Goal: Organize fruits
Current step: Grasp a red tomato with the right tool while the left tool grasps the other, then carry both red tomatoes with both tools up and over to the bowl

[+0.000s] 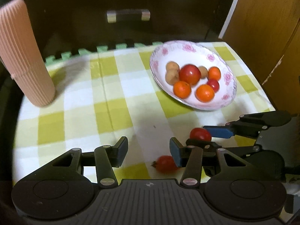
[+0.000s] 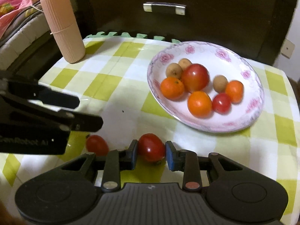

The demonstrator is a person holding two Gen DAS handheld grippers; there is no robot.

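A white bowl with pink flowers (image 1: 221, 105) (image 2: 206, 127) holds a big red tomato (image 1: 189, 74) (image 2: 195, 77), several oranges, brown longans and a small red tomato. My right gripper (image 2: 151, 154) (image 1: 196, 135) is shut on a small red tomato (image 2: 151, 147) (image 1: 199, 134), low over the checked cloth in front of the bowl. A second small tomato (image 1: 165, 164) (image 2: 96, 144) lies on the cloth, partly behind my left gripper's right finger. My left gripper (image 1: 149, 151) (image 2: 90, 112) stands open with nothing between its pads.
A pink ribbed cylinder (image 1: 24, 56) (image 2: 63, 26) stands at the table's back left. Behind the table is a dark drawer with a metal handle (image 1: 128, 16) (image 2: 164, 7). A wooden door (image 1: 262, 28) is to the right, bedding (image 2: 15, 3) to the left.
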